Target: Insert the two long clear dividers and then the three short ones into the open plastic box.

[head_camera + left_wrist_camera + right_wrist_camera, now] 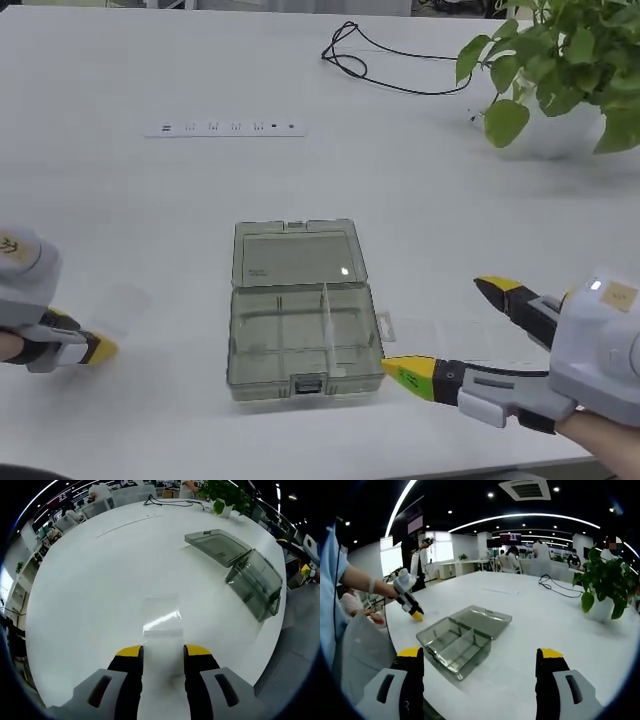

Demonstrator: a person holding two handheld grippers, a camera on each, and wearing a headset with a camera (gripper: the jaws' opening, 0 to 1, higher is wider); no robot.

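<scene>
The open smoky plastic box (300, 335) lies in the middle of the white table, its lid (297, 255) folded back flat; the box (454, 644) and the box (256, 582) also show in the two gripper views. One clear divider (325, 330) stands upright inside it. A short clear divider (161, 615) lies flat just ahead of my left gripper (163, 652), which is open and holds nothing. This left gripper (98, 347) is far left of the box. Faint clear dividers (440, 335) lie right of the box, between the wide-open jaws of my right gripper (450, 330), also empty (480, 653).
A white power strip (225, 127) lies behind the box. A black cable (385, 65) loops at the back, beside a potted plant (565, 70) at the back right. The table's front edge (300, 470) runs close below the box.
</scene>
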